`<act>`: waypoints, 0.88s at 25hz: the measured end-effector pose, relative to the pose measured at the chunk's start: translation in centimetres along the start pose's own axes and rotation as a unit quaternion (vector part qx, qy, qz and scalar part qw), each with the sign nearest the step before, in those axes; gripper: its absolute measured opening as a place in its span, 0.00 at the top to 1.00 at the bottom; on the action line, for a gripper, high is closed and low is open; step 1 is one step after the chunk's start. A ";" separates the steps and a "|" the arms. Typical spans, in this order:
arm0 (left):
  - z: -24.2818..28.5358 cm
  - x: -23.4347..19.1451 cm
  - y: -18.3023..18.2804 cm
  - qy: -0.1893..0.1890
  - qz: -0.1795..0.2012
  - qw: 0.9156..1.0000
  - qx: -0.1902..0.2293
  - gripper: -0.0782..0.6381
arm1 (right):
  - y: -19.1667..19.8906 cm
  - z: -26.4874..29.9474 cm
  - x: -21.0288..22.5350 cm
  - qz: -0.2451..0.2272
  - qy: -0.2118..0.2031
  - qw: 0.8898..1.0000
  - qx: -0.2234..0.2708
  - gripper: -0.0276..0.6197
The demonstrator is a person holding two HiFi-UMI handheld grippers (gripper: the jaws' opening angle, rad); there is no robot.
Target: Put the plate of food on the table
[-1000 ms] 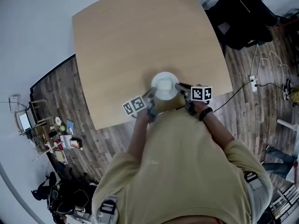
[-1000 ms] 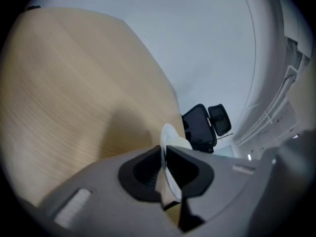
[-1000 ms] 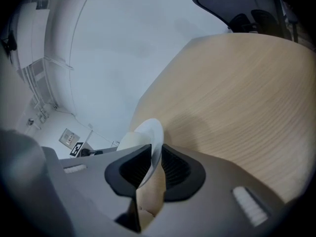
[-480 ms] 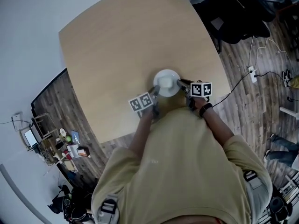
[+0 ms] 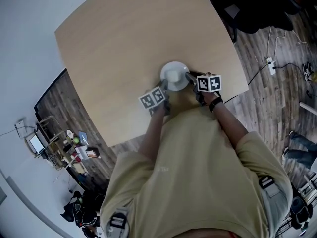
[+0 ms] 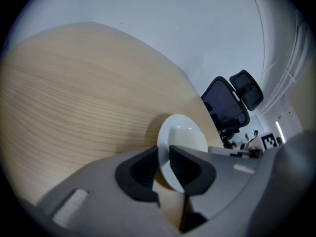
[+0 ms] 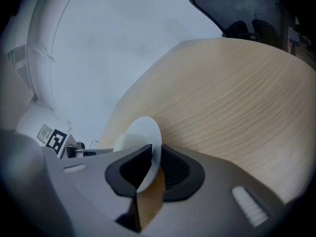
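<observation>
Pale wood tabletop [image 5: 124,43] lies beneath; my left tongs [image 6: 163,162] are opening, with the plate [image 6: 165,142] rim between the pads but, I judge, not pinched; my right tongs [image 7: 156,164] clamp the opposite rim, probably to steady it during release; the plate sits flat near the tabletop's near edge, face up, with pale food [image 6: 190,139] heaped at its centre; being round, it has no long axis.

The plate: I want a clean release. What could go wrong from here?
On the left gripper the jaws are opening around the plate rim while the right gripper grips the opposite rim; one-sided support could tip it if not fully down. The plate sits near the table edge; a snagged withdrawal could drag it off.
</observation>
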State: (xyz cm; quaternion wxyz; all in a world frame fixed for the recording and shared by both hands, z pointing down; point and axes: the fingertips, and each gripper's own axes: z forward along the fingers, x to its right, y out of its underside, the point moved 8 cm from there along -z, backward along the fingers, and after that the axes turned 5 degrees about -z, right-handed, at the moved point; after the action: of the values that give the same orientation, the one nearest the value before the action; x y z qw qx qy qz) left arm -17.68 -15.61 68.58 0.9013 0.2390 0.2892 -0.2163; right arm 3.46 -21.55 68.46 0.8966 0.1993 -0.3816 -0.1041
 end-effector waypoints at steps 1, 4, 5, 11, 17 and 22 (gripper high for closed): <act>0.1 0.0 0.0 -0.002 0.001 1.000 0.000 0.79 | 0.0 0.3 0.1 -0.007 0.005 1.000 -0.004 0.87; 0.3 0.1 -0.1 -0.009 0.010 1.000 0.001 0.80 | -0.3 0.8 0.3 -0.024 0.021 0.999 -0.015 0.86; 0.3 0.2 -0.1 -0.012 0.015 1.000 0.001 0.79 | -0.5 0.8 0.2 -0.029 0.026 0.999 -0.019 0.86; -0.3 0.1 -0.4 -0.032 0.021 0.999 0.001 0.76 | -0.6 1.0 -0.4 -0.035 0.039 0.998 -0.020 0.85; -2.0 -0.1 -1.0 -0.029 0.027 0.999 0.031 0.74 | -0.2 0.1 -1.0 -0.046 0.053 0.998 -0.010 0.79; -3.2 0.2 -0.8 -0.020 0.036 0.998 0.043 0.73 | -0.8 -1.2 -1.6 -0.065 0.066 0.995 0.025 0.77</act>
State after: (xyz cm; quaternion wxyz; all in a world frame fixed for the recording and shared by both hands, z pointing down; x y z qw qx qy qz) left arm -19.28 -14.48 65.91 0.9031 0.2831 0.2526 -0.2011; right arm 3.26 -21.39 66.31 0.9058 0.2522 -0.3105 -0.1398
